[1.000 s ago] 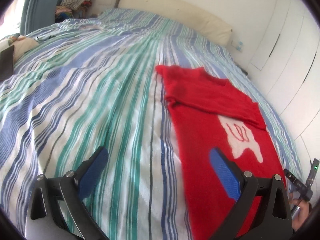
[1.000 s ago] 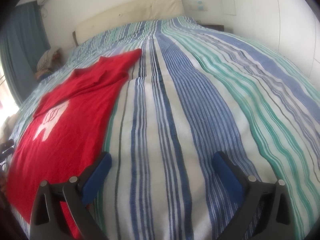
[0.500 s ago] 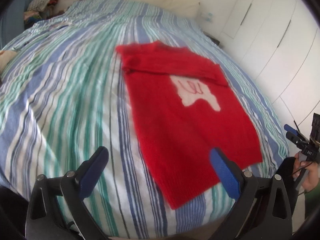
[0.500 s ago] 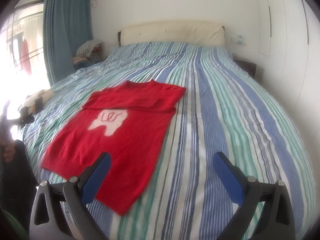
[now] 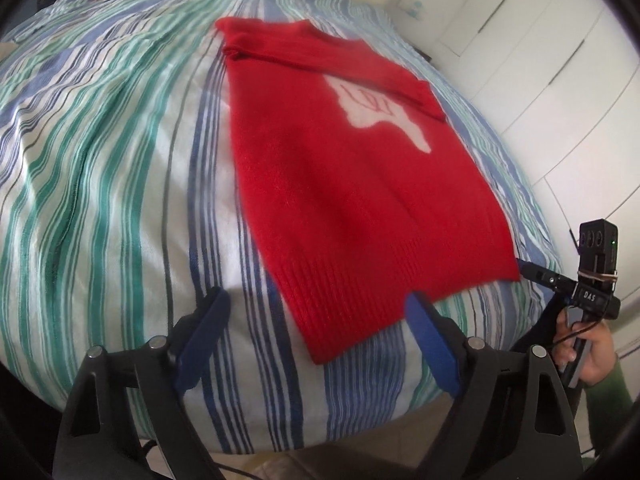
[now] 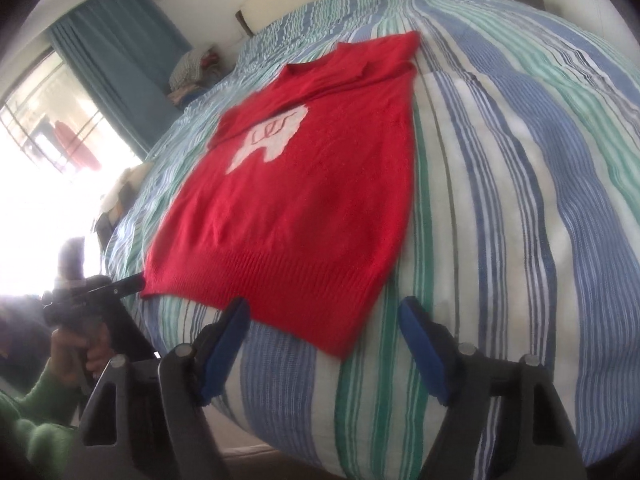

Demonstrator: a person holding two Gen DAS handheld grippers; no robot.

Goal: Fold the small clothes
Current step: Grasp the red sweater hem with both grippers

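Note:
A red knitted sweater (image 5: 340, 184) with a white patch (image 5: 384, 116) lies flat on the striped bed (image 5: 100, 160), sleeves folded across its chest and ribbed hem towards me. My left gripper (image 5: 316, 316) hovers over the hem's near left corner. Its jaws are closing, and the blue pads do not touch the knit. In the right wrist view the sweater (image 6: 312, 208) shows its near right corner between the pads of my right gripper (image 6: 324, 320). These jaws are also closing, clear of the cloth. Each view shows the other gripper at the opposite hem corner.
The bed's near edge (image 6: 360, 420) drops away just under both grippers. White wardrobe doors (image 5: 540, 60) stand on the right, a blue curtain (image 6: 120, 60) and bright window on the left. A pile of clothes (image 6: 192, 72) sits near the headboard. A green sleeve (image 6: 36, 412) holds the left gripper.
Both views have swung from the bedspread onto the sweater, pulling back to the bed's near edge over the hem. Both pairs of jaws have narrowed.

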